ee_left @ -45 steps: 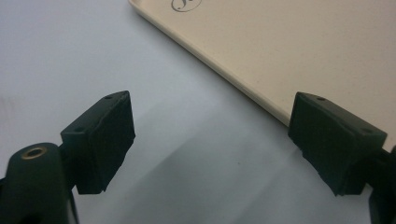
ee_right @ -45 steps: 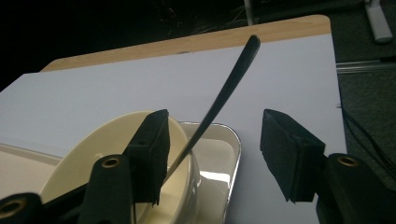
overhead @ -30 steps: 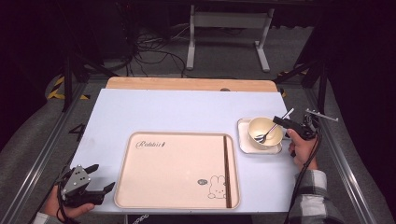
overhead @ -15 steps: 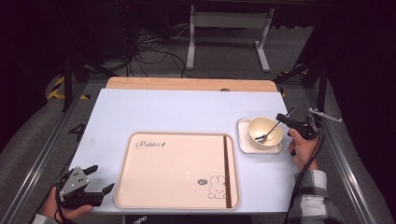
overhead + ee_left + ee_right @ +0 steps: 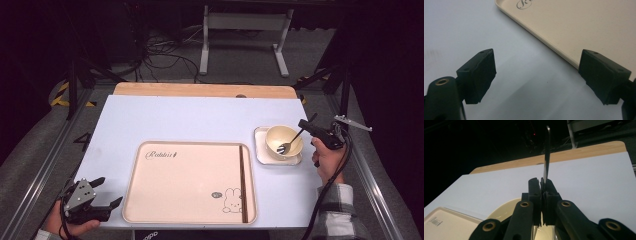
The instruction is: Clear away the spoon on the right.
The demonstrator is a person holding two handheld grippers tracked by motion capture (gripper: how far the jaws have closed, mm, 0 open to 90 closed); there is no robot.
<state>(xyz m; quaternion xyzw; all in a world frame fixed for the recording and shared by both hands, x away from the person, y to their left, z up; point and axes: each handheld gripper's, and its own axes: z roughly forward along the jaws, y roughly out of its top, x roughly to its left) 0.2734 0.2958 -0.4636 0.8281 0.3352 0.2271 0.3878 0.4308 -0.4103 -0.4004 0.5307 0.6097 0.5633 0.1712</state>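
The left gripper is resting at the table's near left corner, jaws spread with nothing between them, just beside the large beige rectangular tray. Farther right, the right gripper has just been closing and is now pinching the handle of the slim metal fork, whose tines are lying inside the cream round bowl. The bowl is sitting on a small white square plate on the pale table.

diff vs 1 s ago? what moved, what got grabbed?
The right gripper has just closed its jaws on the spoon handle and lifted slightly; the spoon's head is still in the bowl. The left gripper, open by the tray, the bowl and its plate stayed put.
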